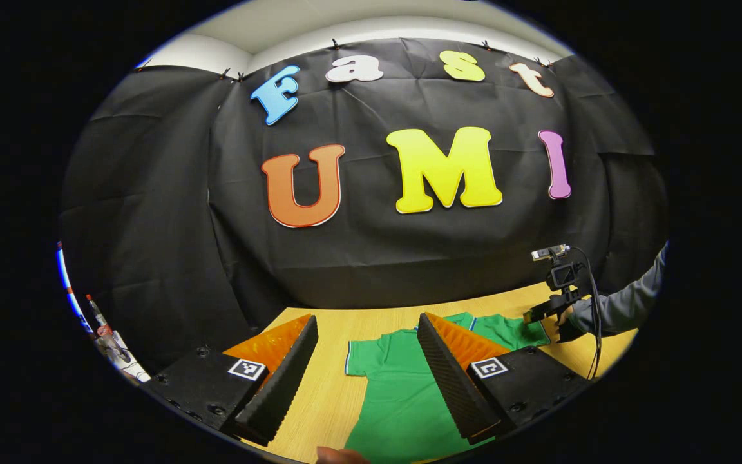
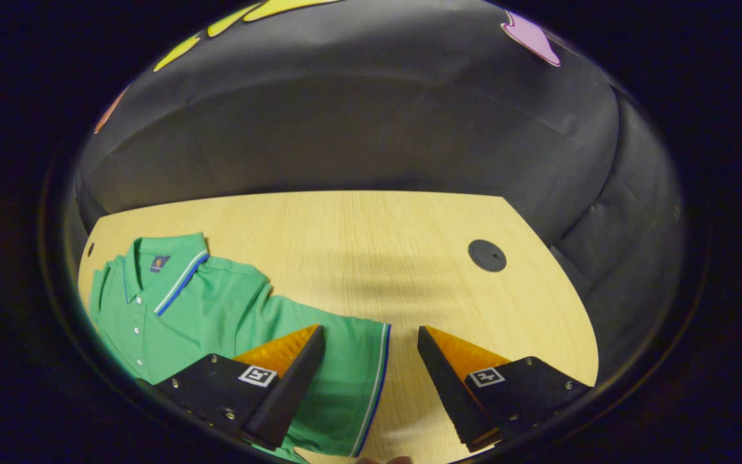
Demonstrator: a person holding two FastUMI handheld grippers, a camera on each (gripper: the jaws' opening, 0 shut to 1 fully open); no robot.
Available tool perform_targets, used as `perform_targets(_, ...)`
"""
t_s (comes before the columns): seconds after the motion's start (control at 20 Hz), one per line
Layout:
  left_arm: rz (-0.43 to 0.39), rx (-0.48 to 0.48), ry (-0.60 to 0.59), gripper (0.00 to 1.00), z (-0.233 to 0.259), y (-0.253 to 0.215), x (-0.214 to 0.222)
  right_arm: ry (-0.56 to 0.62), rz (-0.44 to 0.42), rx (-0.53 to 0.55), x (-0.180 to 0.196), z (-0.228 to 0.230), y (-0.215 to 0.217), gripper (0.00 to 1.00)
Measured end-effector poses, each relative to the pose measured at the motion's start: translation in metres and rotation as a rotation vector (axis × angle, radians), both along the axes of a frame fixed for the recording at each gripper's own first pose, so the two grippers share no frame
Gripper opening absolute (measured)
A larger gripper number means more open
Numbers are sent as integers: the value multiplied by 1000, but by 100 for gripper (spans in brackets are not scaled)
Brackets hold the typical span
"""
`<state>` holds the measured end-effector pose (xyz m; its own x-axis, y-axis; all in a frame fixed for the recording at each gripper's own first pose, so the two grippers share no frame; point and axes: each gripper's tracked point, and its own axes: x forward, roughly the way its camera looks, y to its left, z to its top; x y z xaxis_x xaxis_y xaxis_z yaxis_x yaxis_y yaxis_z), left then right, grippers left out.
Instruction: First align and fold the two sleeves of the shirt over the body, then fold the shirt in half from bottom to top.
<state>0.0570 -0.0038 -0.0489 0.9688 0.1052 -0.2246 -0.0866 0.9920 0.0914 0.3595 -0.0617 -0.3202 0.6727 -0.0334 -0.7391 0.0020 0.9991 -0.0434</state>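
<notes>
Green polo shirt [image 2: 216, 309] lies flat on the light wood counter [image 2: 371, 232], front up, collar toward the far edge, buttons visible down the placket. Both sleeves lie spread out to the sides, not folded over the body.

My left gripper [image 1: 364, 377] — fingers wide apart, holding nothing. It hovers over the near left part of the shirt [image 1: 397, 393]; one sleeve [image 1: 364, 357] with its striped cuff shows in the gap between my fingers, and bare counter [image 1: 326, 399] lies under the left finger.

My right gripper [image 2: 371, 380] — fingers also wide apart, empty. The left finger sits over the other sleeve [image 2: 339, 380], whose blue-and-white cuff edge falls in the gap; the right finger is over bare wood. Whether the finger touches the cloth, I cannot tell.

From the left gripper view, my right gripper [image 1: 542, 316] shows farther off at the shirt's far sleeve, held by a hand in a grey sleeve [image 1: 628, 299], cable trailing down from it.

A round black cap [image 2: 487, 255] sits in the counter, well apart from the shirt, toward the right.
</notes>
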Motion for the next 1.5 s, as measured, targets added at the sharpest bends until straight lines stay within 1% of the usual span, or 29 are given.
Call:
perform_targets(0.05, -3, 2, 5, 100, -2, -1, 1, -7, -10, 29, 3, 0, 1, 95)
perform_targets(0.15, -13, -3, 13, 100, -5, -5, 2, -4, -33, 74, 2, -1, 1, 94)
perform_targets(0.2, -19, -7, 19, 100, -8, -7, 2, 8, -37, 83, 1, -1, 2, 95)
perform_targets(0.25, -25, -9, 23, 100, -10, -10, 1, 20, -40, 71, 0, -2, 2, 94)
perform_targets(0.3, -29, -12, 27, 100, -11, -12, 0, 33, -28, 76, -2, -2, 6, 69)
perform_targets(0.4, -33, -15, 35, 99, -14, -16, 0, 38, 8, 31, -3, -2, 7, 20)
perform_targets(0.45, -34, -16, 37, 99, -15, -16, 0, 44, 8, 11, -4, 0, 6, 7)
perform_targets(0.5, -36, -15, 32, 100, -12, -17, 0, 42, 1, 3, -3, 2, 7, 3)
perform_targets(0.65, -34, -6, 21, 100, -8, -16, -1, 37, -18, 18, -2, 2, 8, 4)
perform_targets(0.95, -8, -16, 32, 100, -12, -9, -5, 38, -31, 95, -7, 6, 11, 4)
perform_targets(1.1, -13, -20, 30, 100, -14, -10, -5, -8, -28, 135, -5, 24, 18, 3)
perform_targets(1.25, -17, -26, 23, 99, -15, -11, -4, -50, -2, 181, -7, 44, 35, 3)
perform_targets(1.5, -13, -35, 17, 100, -11, -13, -2, -87, 89, 238, -24, 66, 79, 3)
